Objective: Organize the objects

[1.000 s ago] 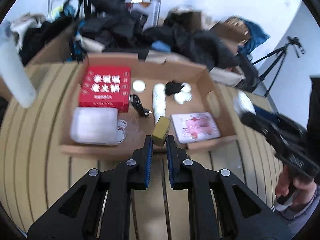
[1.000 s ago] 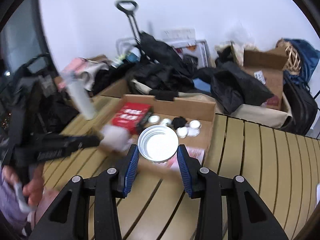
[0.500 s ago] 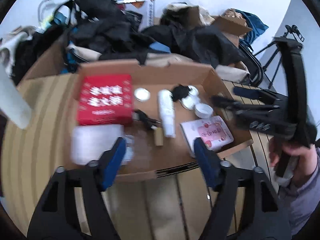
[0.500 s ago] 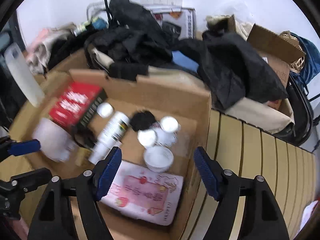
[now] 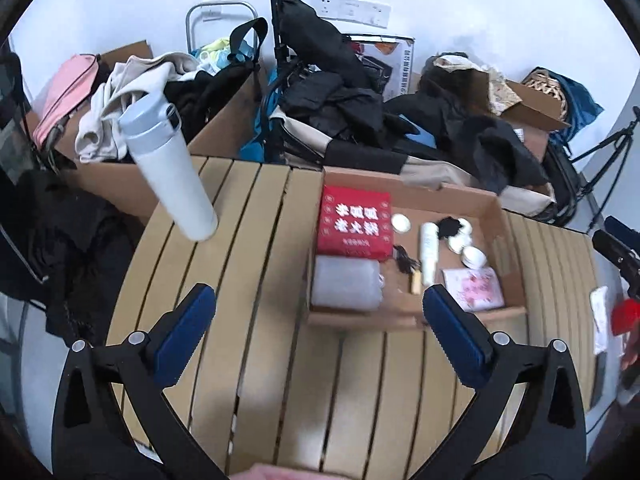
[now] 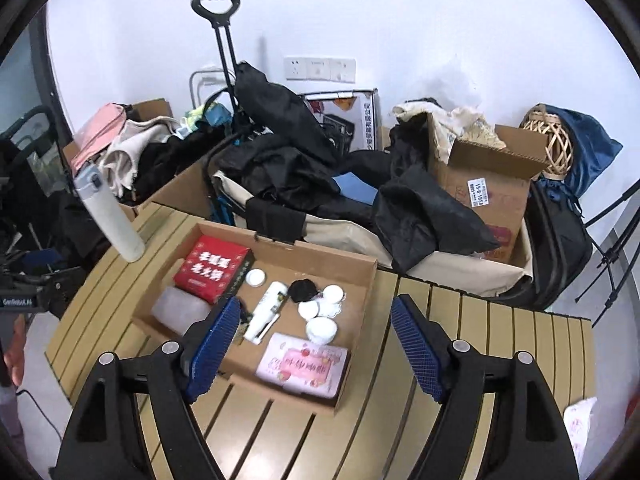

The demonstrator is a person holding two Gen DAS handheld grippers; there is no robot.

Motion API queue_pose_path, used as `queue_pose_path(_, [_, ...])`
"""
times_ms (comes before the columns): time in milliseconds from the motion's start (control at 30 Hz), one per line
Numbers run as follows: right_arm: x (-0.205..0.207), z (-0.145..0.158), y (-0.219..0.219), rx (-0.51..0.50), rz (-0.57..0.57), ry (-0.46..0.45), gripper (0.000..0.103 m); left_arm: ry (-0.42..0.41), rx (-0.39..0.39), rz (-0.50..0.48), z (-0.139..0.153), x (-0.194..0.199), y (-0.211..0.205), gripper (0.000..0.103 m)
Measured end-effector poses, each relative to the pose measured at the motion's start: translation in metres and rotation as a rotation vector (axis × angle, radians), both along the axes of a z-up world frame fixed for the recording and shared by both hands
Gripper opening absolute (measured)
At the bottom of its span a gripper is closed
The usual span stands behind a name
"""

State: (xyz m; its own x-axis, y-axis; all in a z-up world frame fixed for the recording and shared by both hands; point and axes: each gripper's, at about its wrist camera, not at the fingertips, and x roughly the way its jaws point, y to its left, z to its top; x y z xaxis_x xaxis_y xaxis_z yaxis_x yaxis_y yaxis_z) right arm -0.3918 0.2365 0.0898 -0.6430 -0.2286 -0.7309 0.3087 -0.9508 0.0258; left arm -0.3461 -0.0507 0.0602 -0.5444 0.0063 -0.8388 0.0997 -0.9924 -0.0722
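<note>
A shallow cardboard box [image 5: 508,220] [image 6: 372,276] sits on the slatted wooden table. It holds a red box [image 5: 354,222] [image 6: 214,266], a clear plastic case [image 5: 346,284] [image 6: 180,308], a white tube [image 5: 428,254] [image 6: 266,316], white jars [image 6: 320,330], a small tan block [image 5: 416,286] and a pink card [image 5: 474,290] [image 6: 302,366]. My left gripper [image 5: 320,334] is open and empty, above the table short of the box. My right gripper [image 6: 316,344] is open and empty, above the box's near side.
A white thermos [image 5: 168,176] [image 6: 110,216] stands at the table's far left. Piles of dark clothes, bags and cardboard boxes [image 6: 492,184] crowd the space behind the table. A tripod [image 6: 612,256] stands at the right. A white paper [image 6: 578,420] lies at the table's right edge.
The left gripper let go of the tan block into the box and the right let go of a white jar; both opened wide and pulled back from the box.
</note>
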Motion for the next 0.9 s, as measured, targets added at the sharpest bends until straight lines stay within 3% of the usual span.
queue_pose_path(167, [0.051,0.020,-0.006,-0.015,0.018,0.031,0.082,0.024,-0.067,-0.052,0.018,0.038,0.014,0.103])
queue_pose_path(367, [0.153,0.025,-0.009,-0.077,0.058,0.075,0.082,0.115,-0.066,-0.099,0.033,0.130,0.019,0.103])
queue_pose_path(500, [0.228,0.014,-0.005,-0.095,0.073,0.082,0.082,0.172,-0.080,-0.083,0.029,0.207,0.019,0.103])
queue_pose_path(633, [0.296,-0.004,-0.008,-0.036,0.051,0.095,0.082,0.203,-0.113,-0.034,0.019,0.271,0.017,0.103])
queue_pose_path(767, [0.344,-0.023,-0.009,-0.009,0.019,0.096,0.082,0.224,-0.116,0.022,0.010,0.323,0.018,0.103])
queue_pose_path(900, [0.382,-0.033,-0.013,-0.036,0.007,0.127,0.082,0.251,-0.122,0.008,0.004,0.368,0.025,0.103])
